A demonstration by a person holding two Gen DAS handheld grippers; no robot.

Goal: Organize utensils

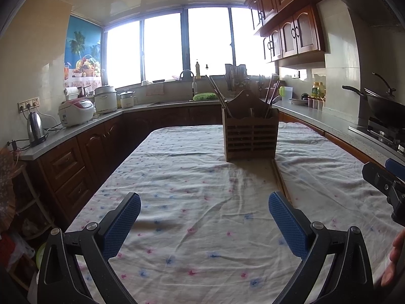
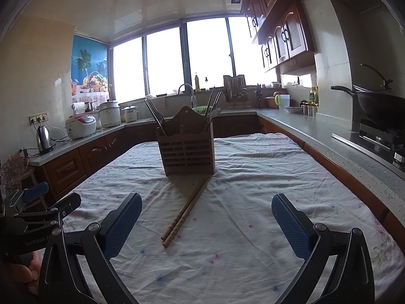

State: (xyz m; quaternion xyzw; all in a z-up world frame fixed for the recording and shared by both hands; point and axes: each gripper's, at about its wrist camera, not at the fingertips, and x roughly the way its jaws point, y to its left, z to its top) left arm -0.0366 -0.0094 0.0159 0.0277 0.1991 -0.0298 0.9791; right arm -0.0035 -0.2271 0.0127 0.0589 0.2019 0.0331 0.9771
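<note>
A pair of wooden chopsticks (image 2: 188, 211) lies on the tablecloth (image 2: 253, 202), thin ends touching the front of the wooden utensil holder (image 2: 186, 152), thick ends toward the cameras. The right gripper (image 2: 206, 224), jaws spread wide and empty, should probably descend near their thick ends, pinching both together. The left gripper (image 1: 204, 220), likewise wide and empty, hovers beside.

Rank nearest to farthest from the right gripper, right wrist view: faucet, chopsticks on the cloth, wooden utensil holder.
From the right gripper:
1. Chopsticks: on the cloth, just ahead, slightly left of centre.
2. Wooden utensil holder: mid-table, past the chopsticks' far ends.
3. Faucet: back counter, under the window.
</note>
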